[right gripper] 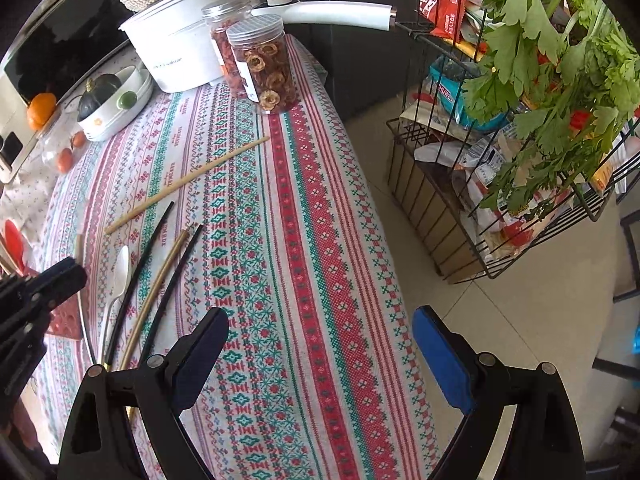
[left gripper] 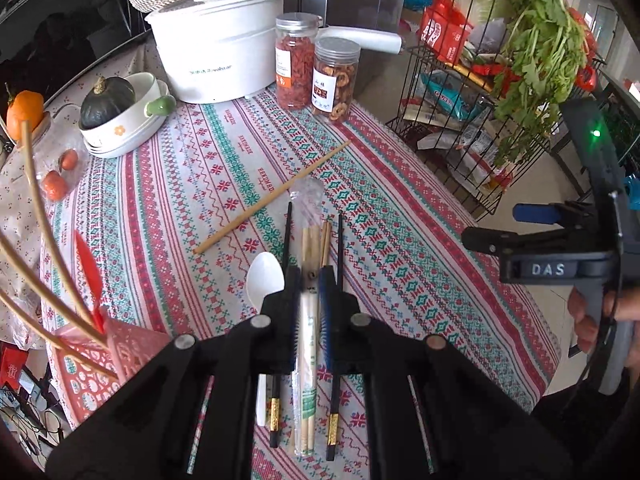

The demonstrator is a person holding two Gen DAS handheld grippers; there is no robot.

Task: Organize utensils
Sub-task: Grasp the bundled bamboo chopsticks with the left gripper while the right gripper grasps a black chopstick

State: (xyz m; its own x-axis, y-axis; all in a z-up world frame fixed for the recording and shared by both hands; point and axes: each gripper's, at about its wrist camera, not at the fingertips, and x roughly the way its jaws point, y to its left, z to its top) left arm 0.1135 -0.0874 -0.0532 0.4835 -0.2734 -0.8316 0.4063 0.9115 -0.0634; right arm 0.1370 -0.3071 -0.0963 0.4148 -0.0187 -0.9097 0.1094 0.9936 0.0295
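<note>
One wrapped chopstick pair (left gripper: 308, 320), pointing away

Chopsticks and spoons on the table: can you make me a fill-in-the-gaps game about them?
1. The left gripper is shut on a wrapped pack of bamboo ____.
2. The plastic spoon lying on the tablecloth is ____ in colour.
3. The jaws of the right gripper stand ____, with nothing between them.
4. The red spoon stands in a basket whose colour is ____.

Missing words: chopsticks; white; open; pink.
</note>
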